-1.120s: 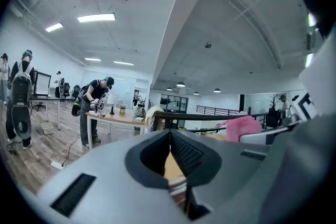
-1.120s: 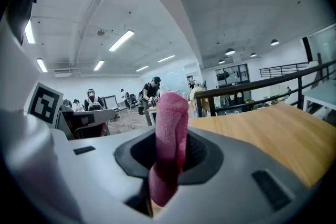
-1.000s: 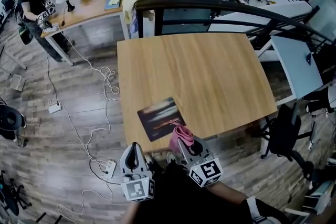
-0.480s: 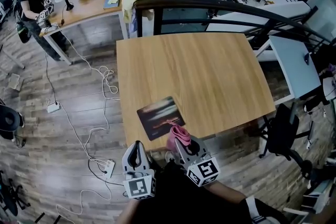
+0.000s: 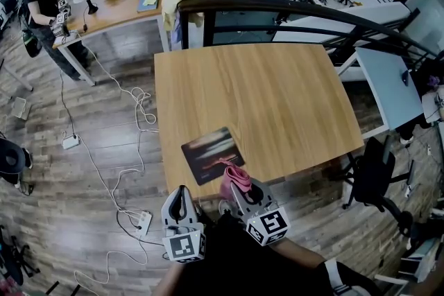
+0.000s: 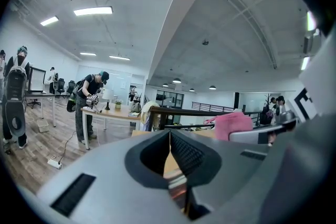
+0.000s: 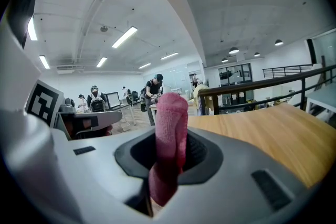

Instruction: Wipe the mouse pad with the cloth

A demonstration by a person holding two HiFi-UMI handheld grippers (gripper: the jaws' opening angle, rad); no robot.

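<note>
My left gripper (image 5: 182,192) hangs off the near edge of the table (image 5: 277,93), jaws pressed together on nothing. Just right of it, the dark mouse pad (image 5: 210,153) lies flat by that edge. My right gripper (image 5: 241,189) is clamped on the pink cloth (image 5: 237,177) at the pad's near right corner; I can't tell whether it touches.

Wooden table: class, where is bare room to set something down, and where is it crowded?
Bare: the light wooden table from the dark rectangular mouse pad back to the black railing and right edge. Crowded: the near edge, with pad, pink cloth and right gripper.
</note>
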